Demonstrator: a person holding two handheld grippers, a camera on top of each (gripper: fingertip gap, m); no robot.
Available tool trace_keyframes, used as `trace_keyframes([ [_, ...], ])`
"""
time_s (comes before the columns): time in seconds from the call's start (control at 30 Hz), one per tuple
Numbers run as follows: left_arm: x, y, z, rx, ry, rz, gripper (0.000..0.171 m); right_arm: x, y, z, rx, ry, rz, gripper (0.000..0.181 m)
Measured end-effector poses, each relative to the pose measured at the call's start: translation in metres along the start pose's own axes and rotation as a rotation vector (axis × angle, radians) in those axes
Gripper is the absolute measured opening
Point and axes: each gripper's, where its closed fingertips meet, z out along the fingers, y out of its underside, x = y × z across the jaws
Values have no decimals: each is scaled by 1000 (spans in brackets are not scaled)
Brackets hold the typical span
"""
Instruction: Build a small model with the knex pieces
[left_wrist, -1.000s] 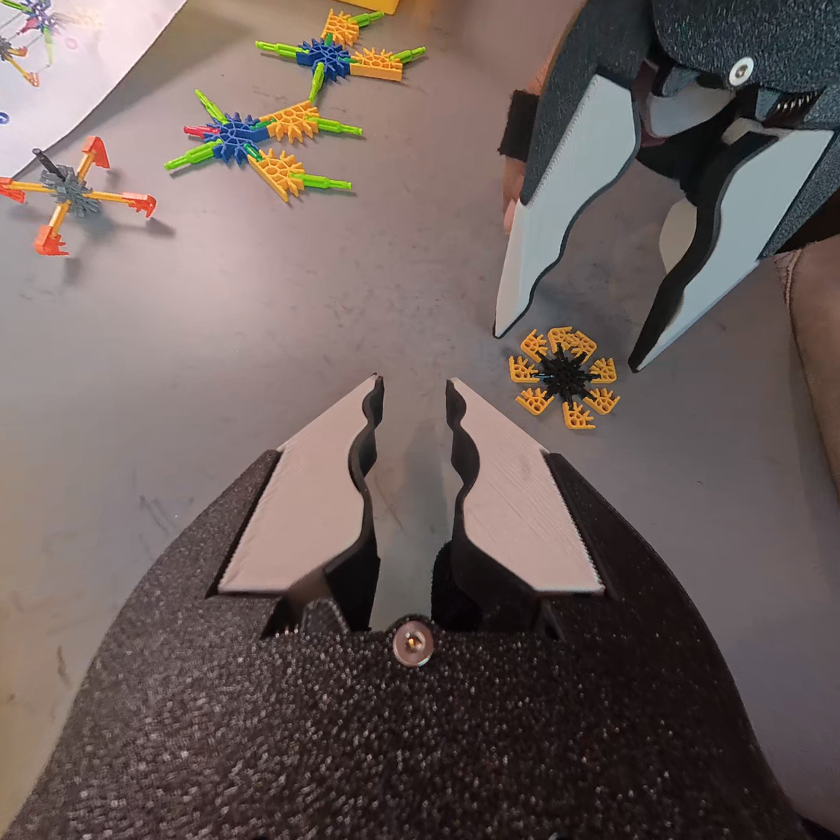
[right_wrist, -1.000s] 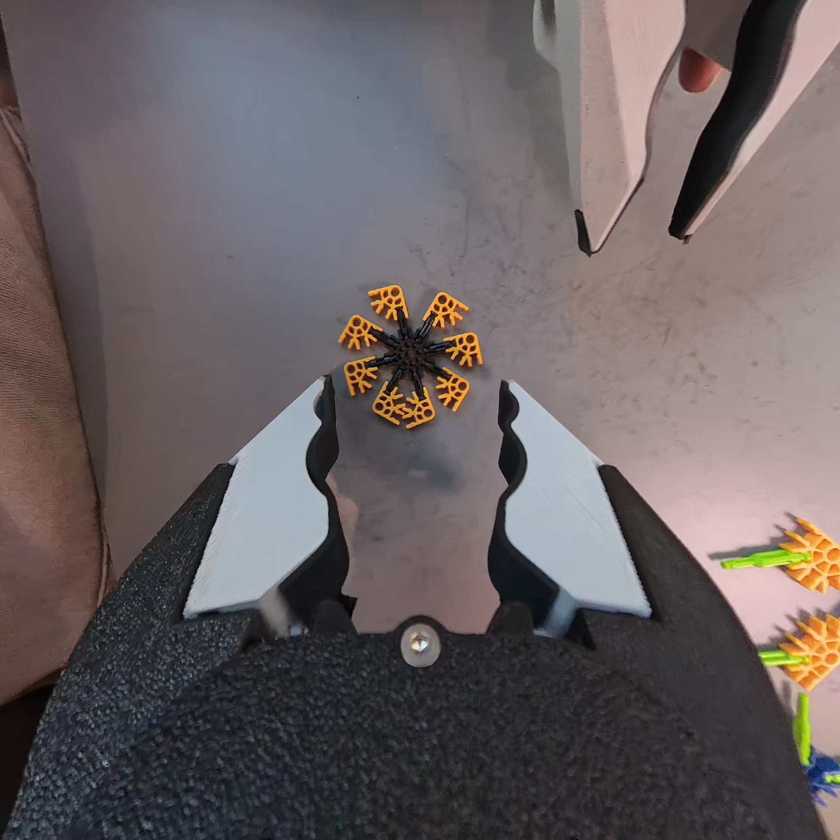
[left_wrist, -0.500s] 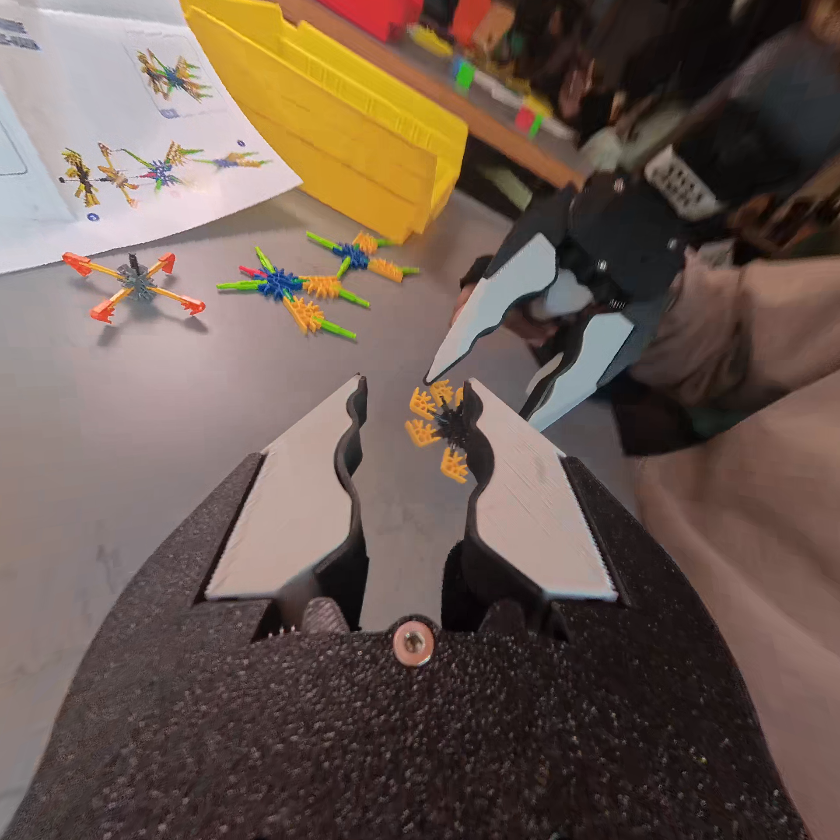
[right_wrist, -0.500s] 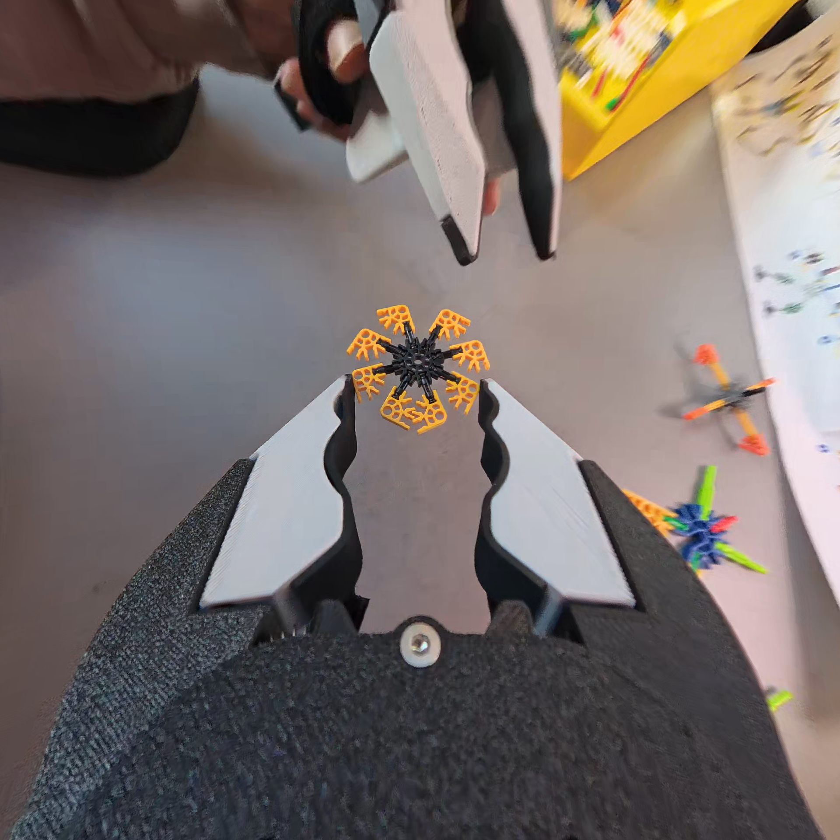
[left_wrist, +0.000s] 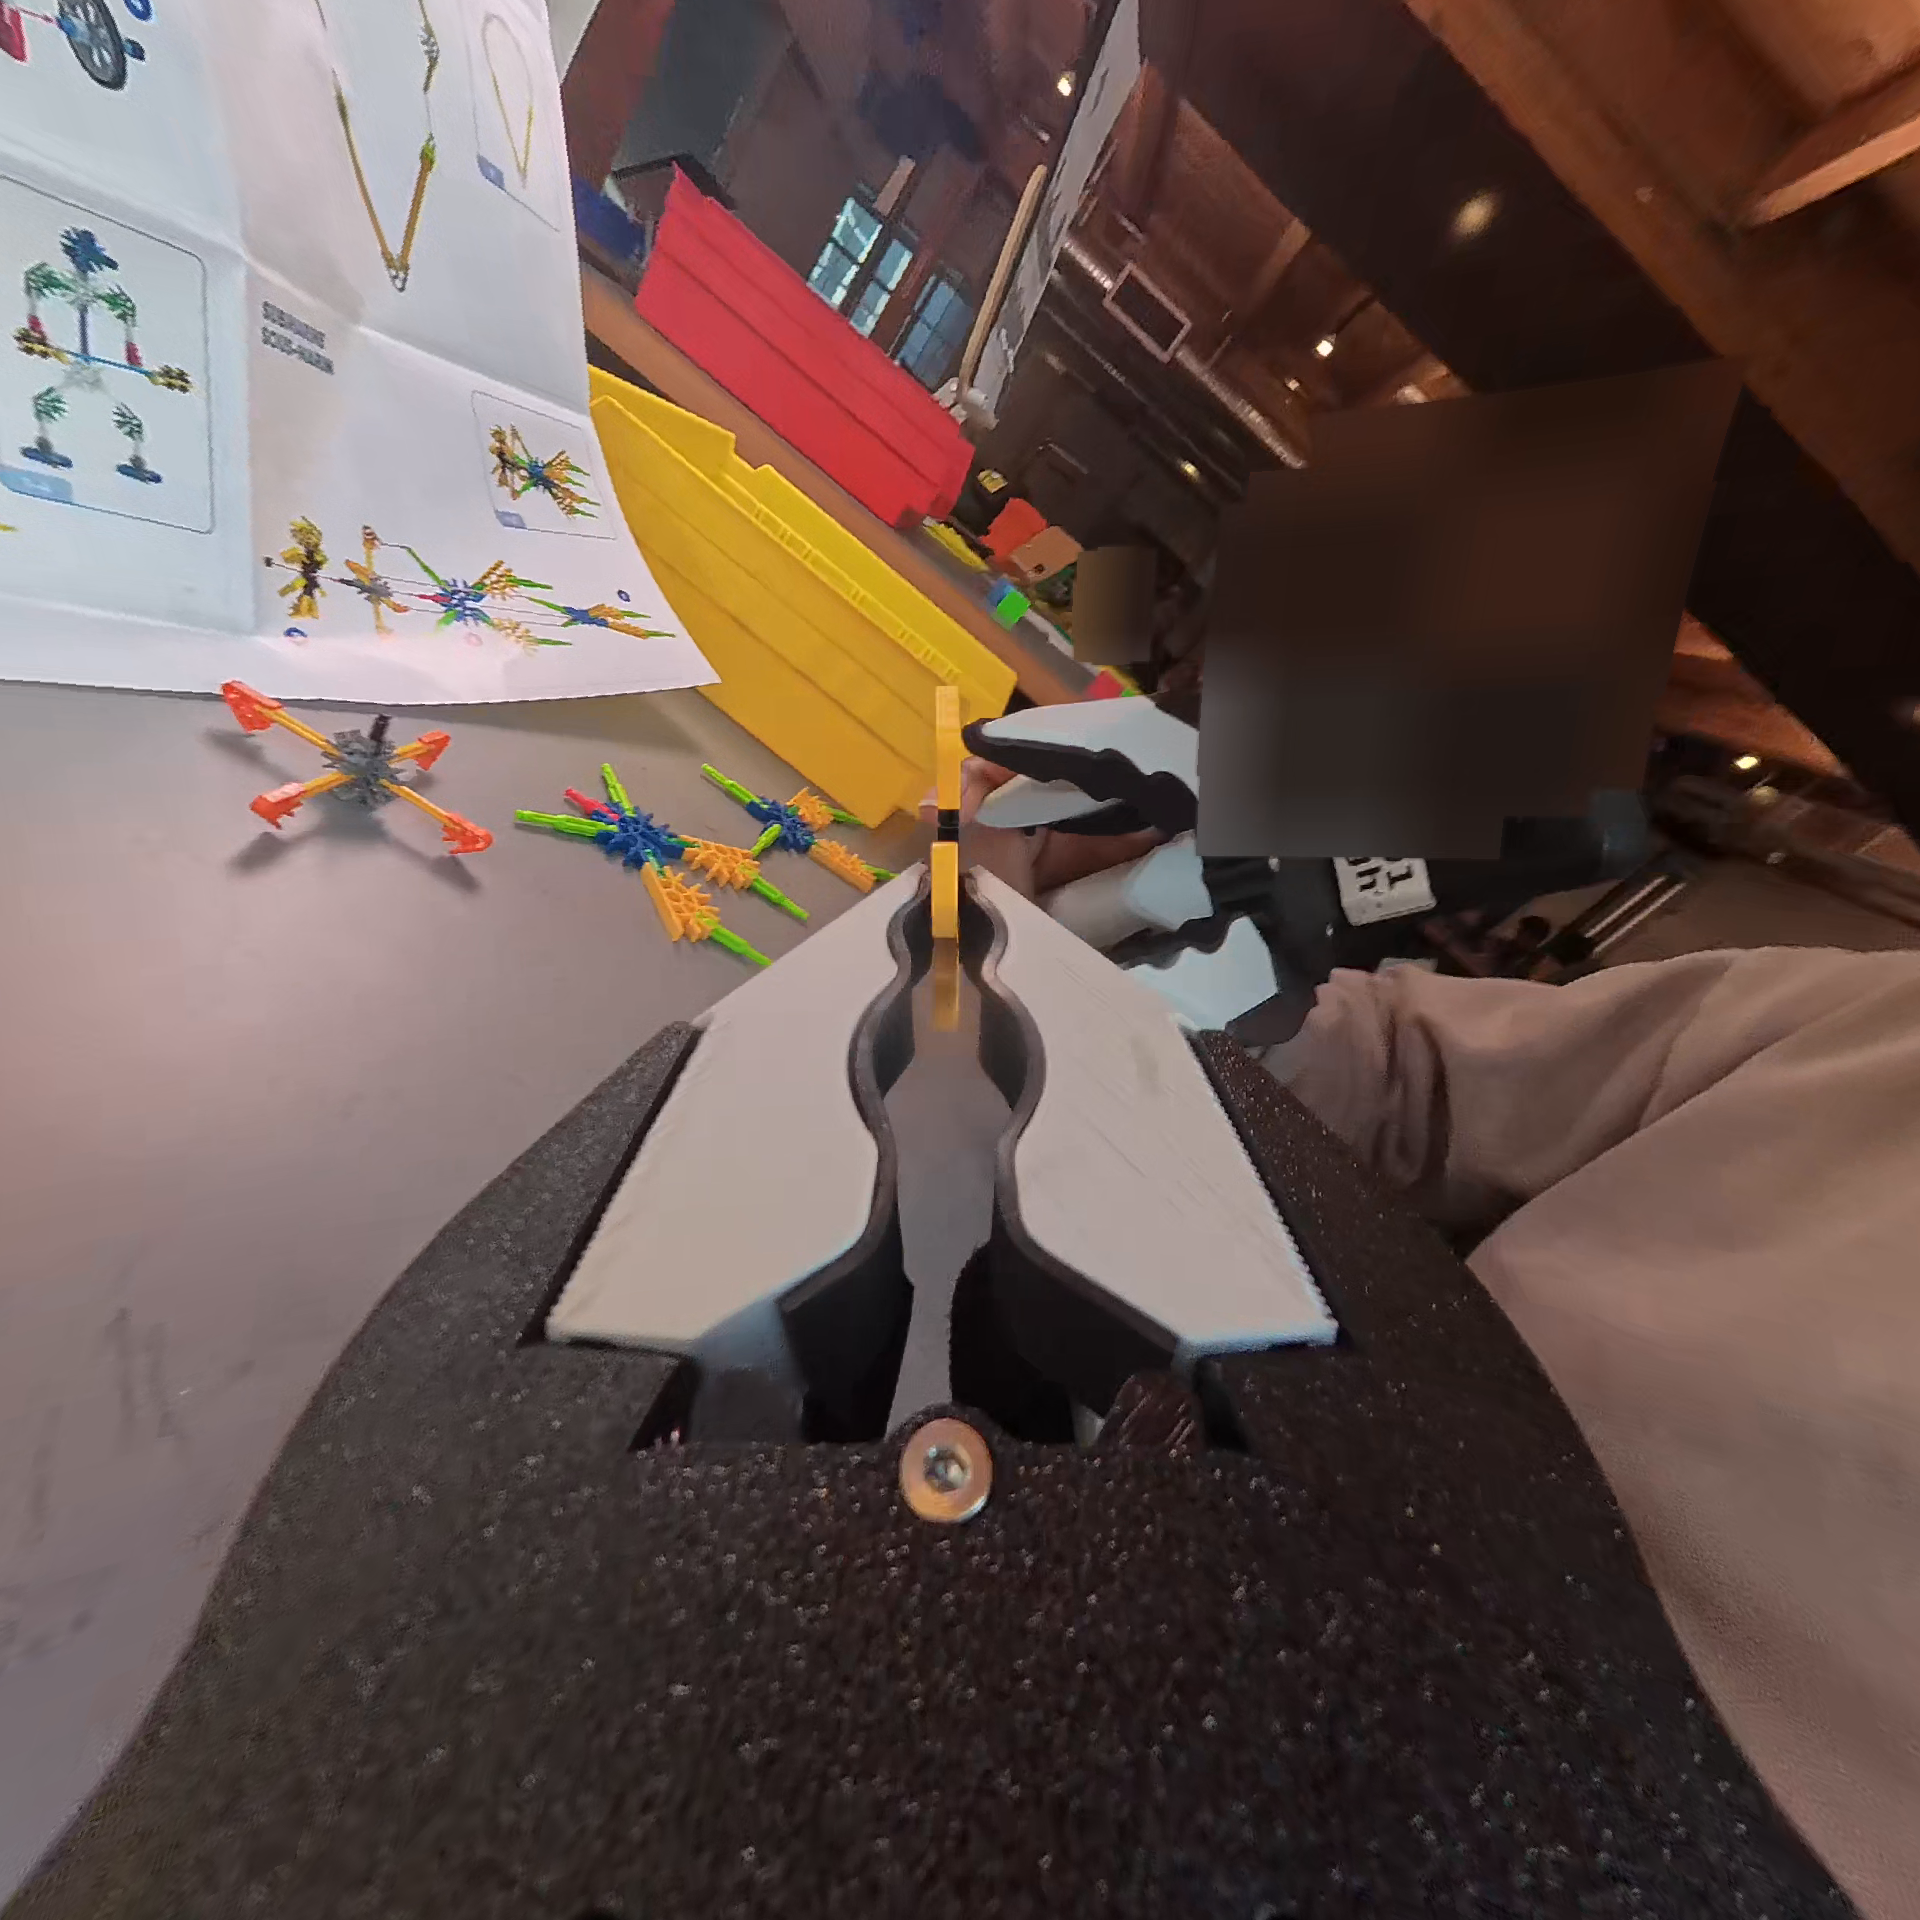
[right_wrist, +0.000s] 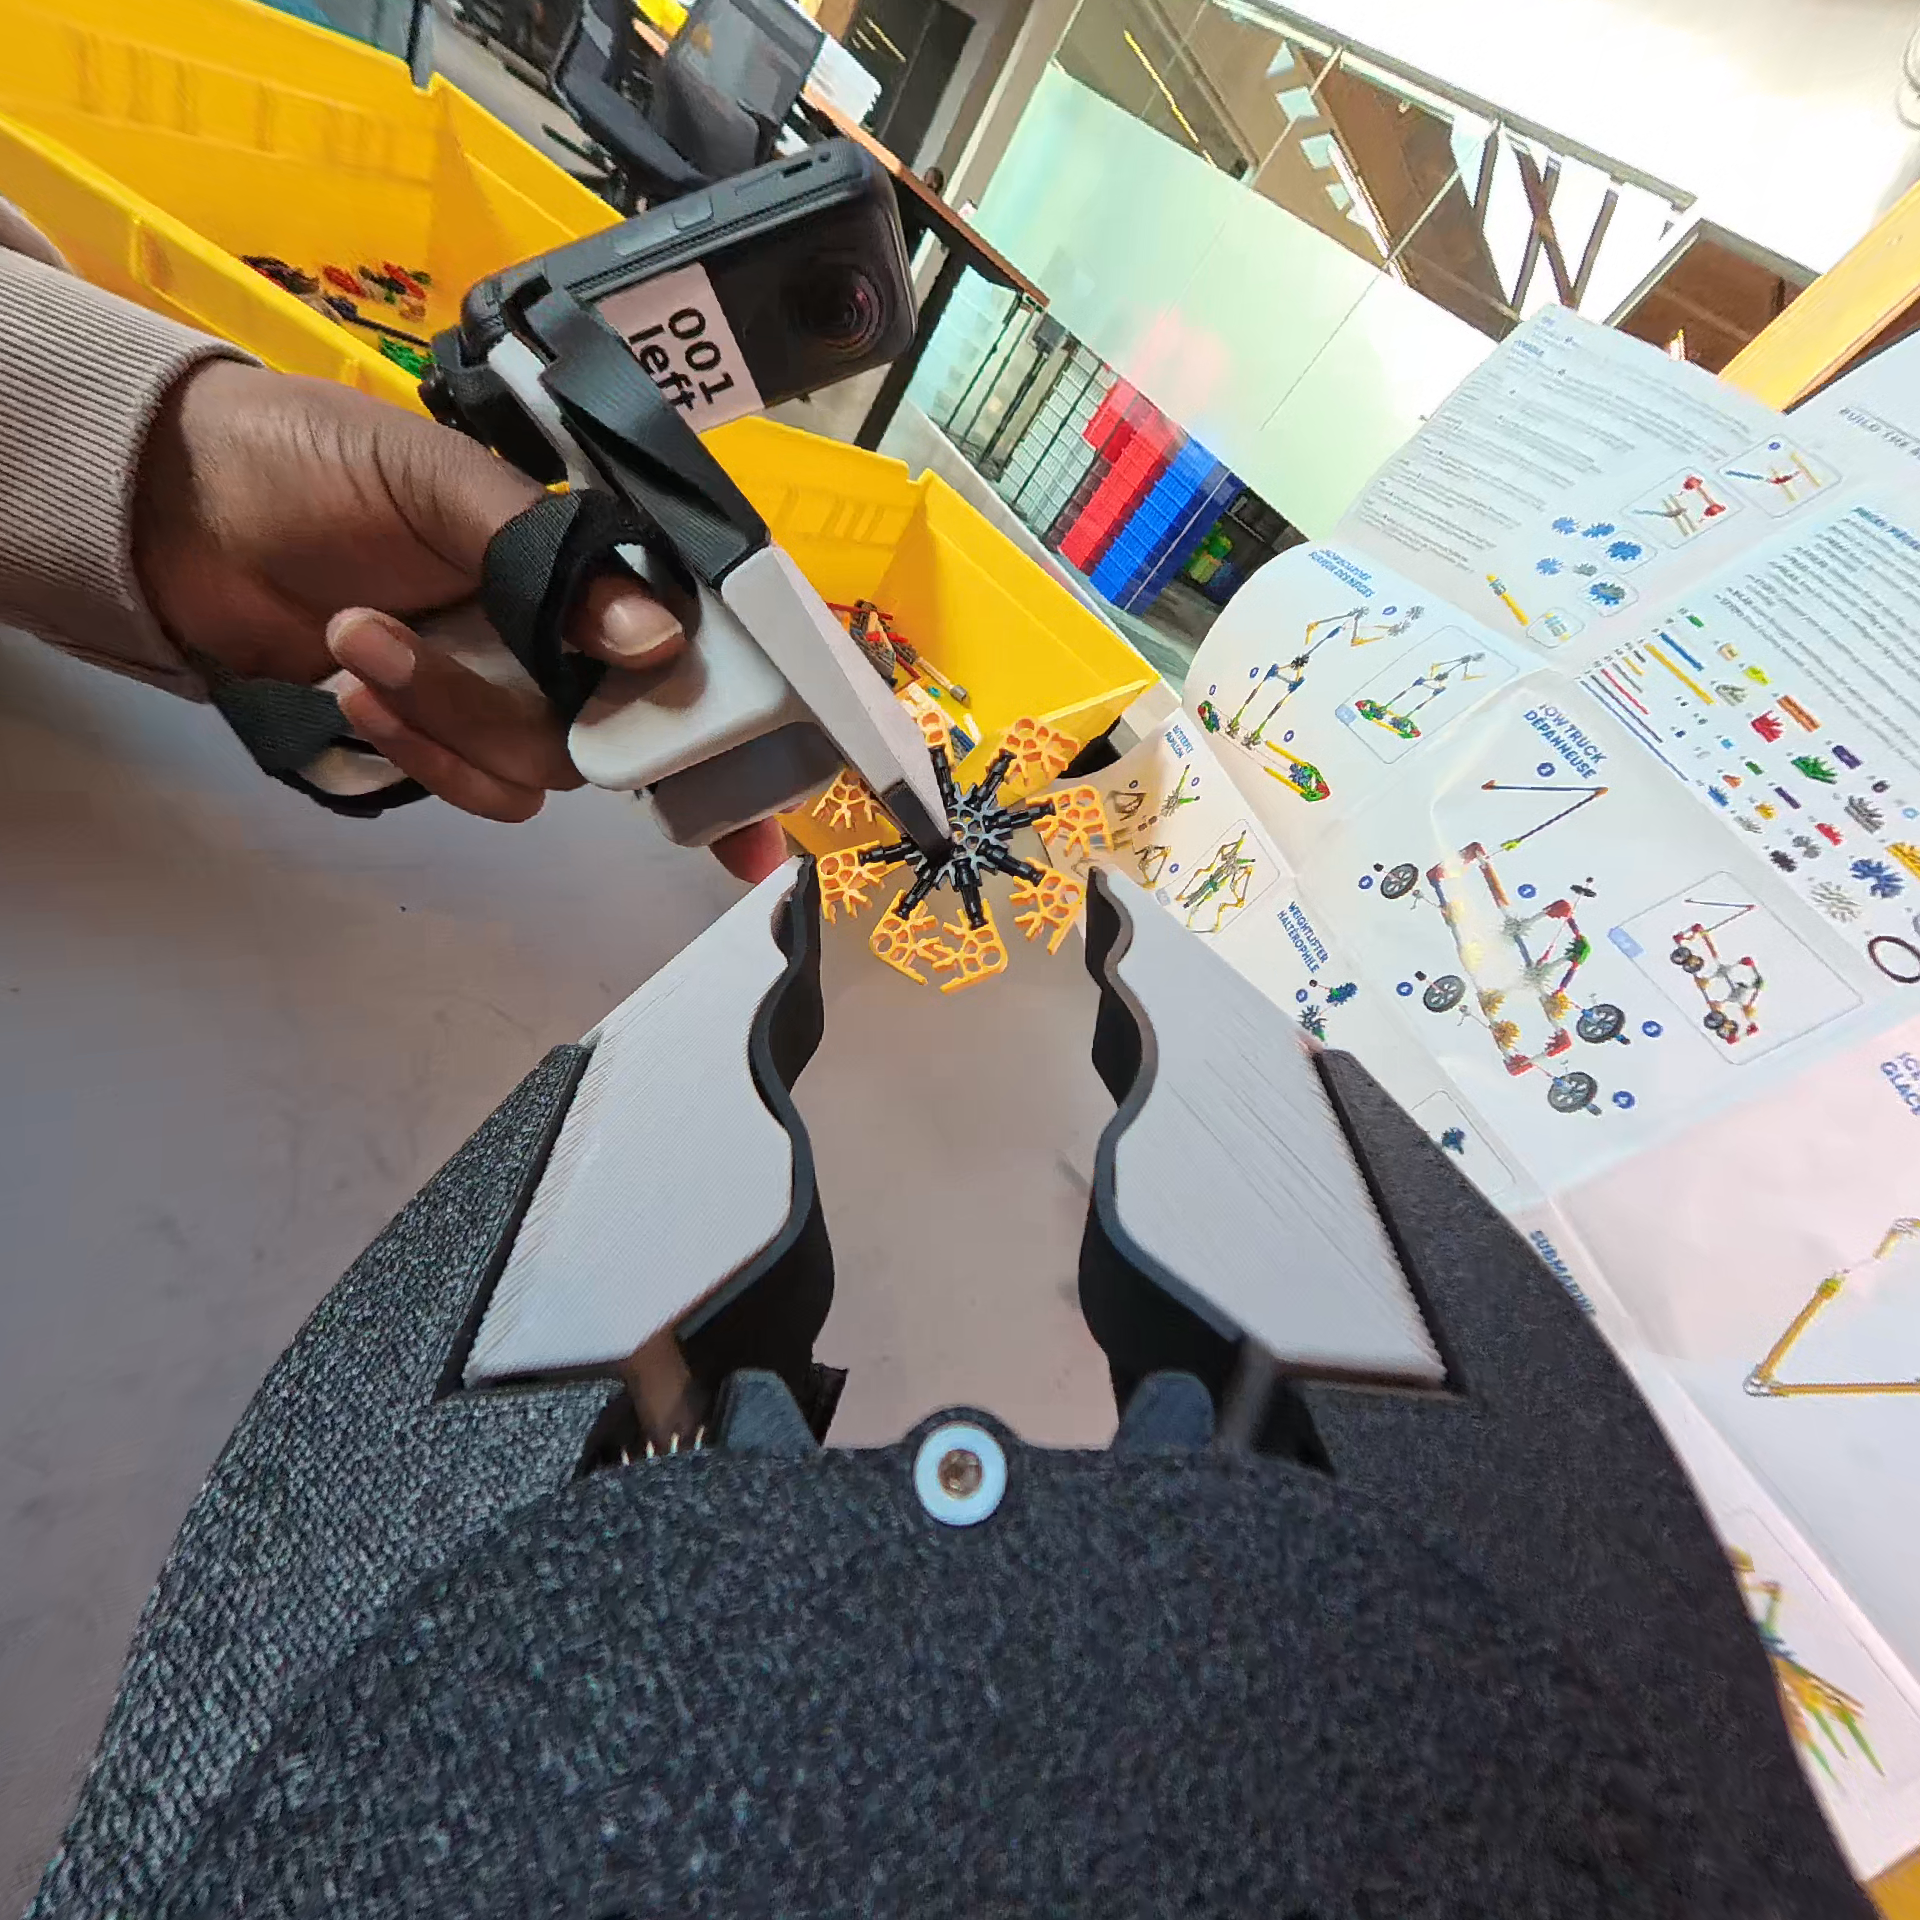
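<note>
Fingers of the left gripper (left_wrist: 943, 896) were closed on the orange-and-black wheel piece (right_wrist: 961, 844), which was held edge-on above the grey table (left_wrist: 208, 1039). Fingers of the right gripper (right_wrist: 948, 896) were spread wide, just beside the piece, not touching it. A yellow bin (left_wrist: 790, 613) was seen behind.

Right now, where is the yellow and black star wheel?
The star wheel is off the table, pinched edge-on in the left claw. In the right wrist view it sits just beyond the open right claw, before the yellow bin.
</note>
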Motion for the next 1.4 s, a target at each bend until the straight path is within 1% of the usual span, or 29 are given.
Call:
trace_keyframes([
  [0.07, -9, 7, 0, -51, -74, 106, 3, -1, 3, -3, 13, -38, 83, 49],
  [0.17, -23, 17, -1, -135, -185, 281, 3, 0, 9, -9, 32, -135, 241, 49],
  [0.23, -26, 24, -1, -185, -220, 378, 3, -1, 14, -14, 43, -209, 307, 40],
  [0.3, -27, 28, 1, -214, -234, 414, 3, -2, 17, -19, 57, -262, 339, 29],
  [0.33, -27, 31, 2, -227, -233, 409, 3, 1, 21, -19, 47, -260, 341, 25],
  [0.4, -29, 36, 4, -247, -238, 378, 4, 9, 31, -21, 0, -232, 303, 25],
  [0.5, -39, 45, 3, -297, -269, 316, 4, 38, 54, -25, -99, -120, 252, 26],
  [0.57, -47, 50, 3, -314, -291, 265, 4, 58, 72, -30, -155, -60, 279, 27],
  [0.67, -55, 56, 1, -333, -306, 188, 4, 78, 110, -36, -283, 13, 336, 35],
  [0.73, -59, 61, 0, -353, -317, 155, 4, 83, 134, -39, -364, 31, 356, 41],
  [0.8, -63, 63, -2, -364, -333, 137, 4, 84, 150, -40, -420, 36, 395, 44],
  [0.9, -67, 68, -5, -395, -348, 105, 4, 80, 159, -37, -448, 32, 429, 46],
  [1.07, -77, 74, -11, -443, -393, 96, 6, 72, 164, -28, -477, 32, 370, 45],
  [1.27, -86, 73, -18, -473, -452, 154, 13, 66, 163, -18, -479, 38, 288, 40],
  [1.4, -88, 71, -22, -480, -468, 179, 13, 66, 163, -13, -482, 49, 241, 39],
])
